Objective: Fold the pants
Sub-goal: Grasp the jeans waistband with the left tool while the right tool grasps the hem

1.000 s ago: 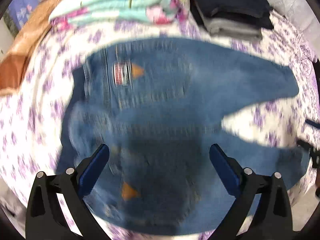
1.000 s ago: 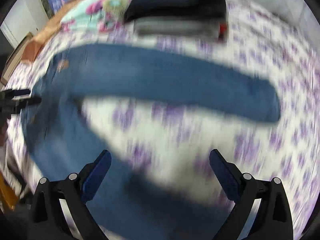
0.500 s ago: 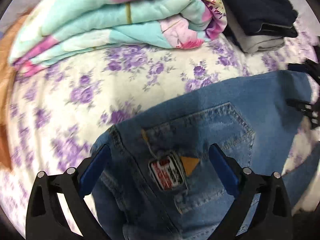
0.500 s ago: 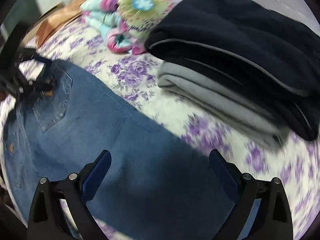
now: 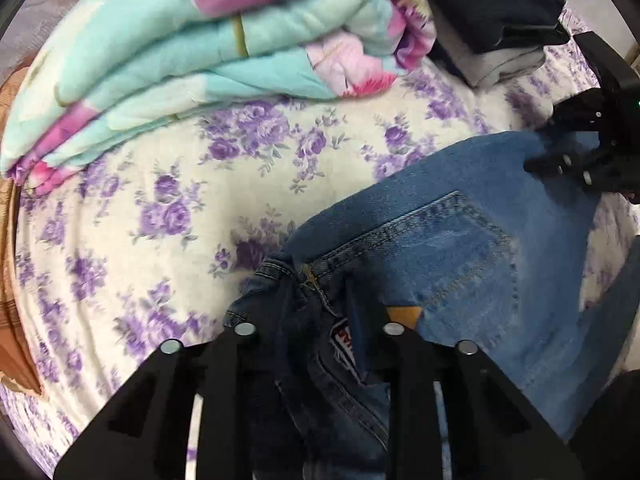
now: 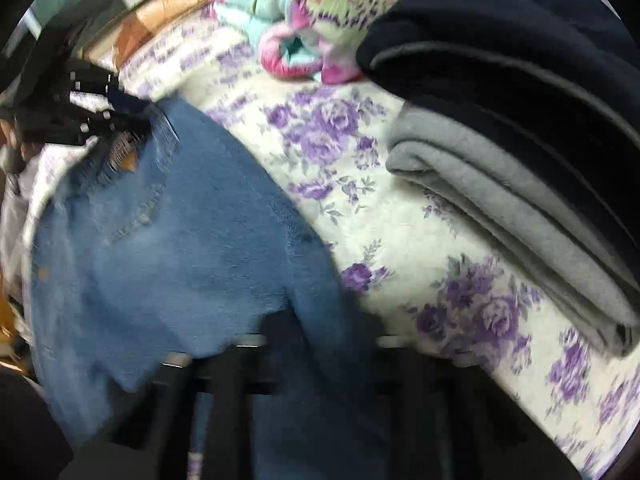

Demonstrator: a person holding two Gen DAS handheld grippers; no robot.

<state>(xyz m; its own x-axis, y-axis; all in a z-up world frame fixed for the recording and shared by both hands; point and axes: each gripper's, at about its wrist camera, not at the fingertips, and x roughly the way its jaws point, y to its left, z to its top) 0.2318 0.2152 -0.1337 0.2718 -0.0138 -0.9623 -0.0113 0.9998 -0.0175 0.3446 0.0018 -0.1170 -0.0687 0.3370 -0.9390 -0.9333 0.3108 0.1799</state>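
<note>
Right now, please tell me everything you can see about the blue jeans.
The jeans are mid-blue denim, lying back side up on the purple-flowered bedsheet. A stitched back pocket, an orange tab and a red-white label show. The left gripper pinches the bunched waistband; the right gripper has its jaws shut on the fabric edge farther along.

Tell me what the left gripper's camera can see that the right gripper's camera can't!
Only the left wrist view shows the red label on the jeans, pinched with the waistband in the left gripper, plus the long side of the folded turquoise quilt.

Only the right wrist view shows the right gripper close up, shut on a jeans leg, and the whole side of the grey and navy folded clothes.

Both show the blue jeans, the purple-flowered bedsheet and each other's gripper.
</note>
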